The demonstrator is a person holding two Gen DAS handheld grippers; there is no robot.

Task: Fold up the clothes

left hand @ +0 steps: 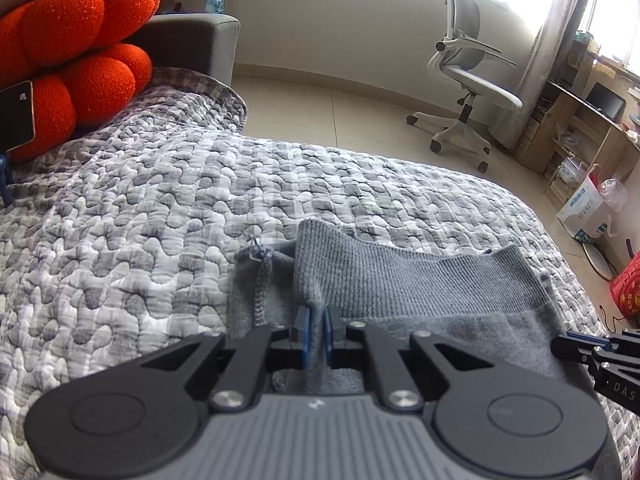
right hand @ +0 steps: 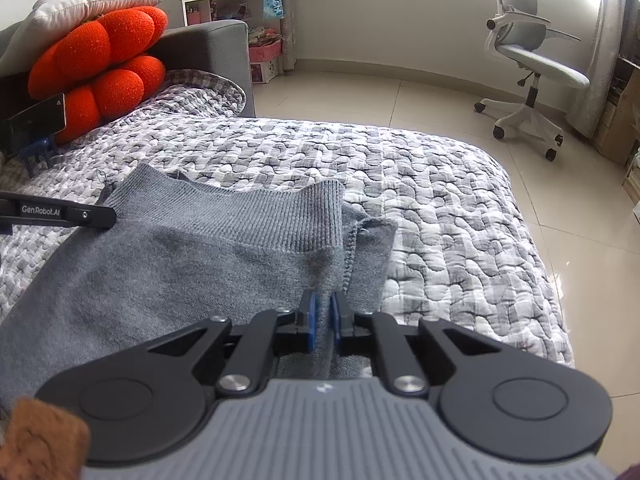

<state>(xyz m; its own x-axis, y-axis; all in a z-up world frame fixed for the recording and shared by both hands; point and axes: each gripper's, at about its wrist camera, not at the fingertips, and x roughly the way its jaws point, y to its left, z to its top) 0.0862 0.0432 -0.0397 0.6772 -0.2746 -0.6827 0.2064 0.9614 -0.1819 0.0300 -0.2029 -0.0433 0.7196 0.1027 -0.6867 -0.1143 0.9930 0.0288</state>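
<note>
While both grippers hold the cloth, the scene reads as follows.

Garment: grey knitted sweater with a ribbed hem band (right hand: 224,216), lying on the near part of the bed, hem toward the far side.
Left gripper (left hand: 317,330): jaws closed on a pinch of the sweater near the hem's left corner.
Right gripper (right hand: 323,322): jaws closed on the fabric near the hem's right corner.
Step in hand: judged to be the start of a fold, both hem corners gripped, hem not yet carried over.
Next move: likely calls for lifting both corners together, level and taut, and laying the hem across the body without creasing.
Surface: bed under a grey-and-white quilted checked cover (left hand: 160,200), soft and bumpy.
Far left: orange lobed knitted cushion (right hand: 104,68).
Room: pale tiled floor (right hand: 400,96); grey-and-white swivel office chair (left hand: 464,80) at the far right by a bright window.
</note>
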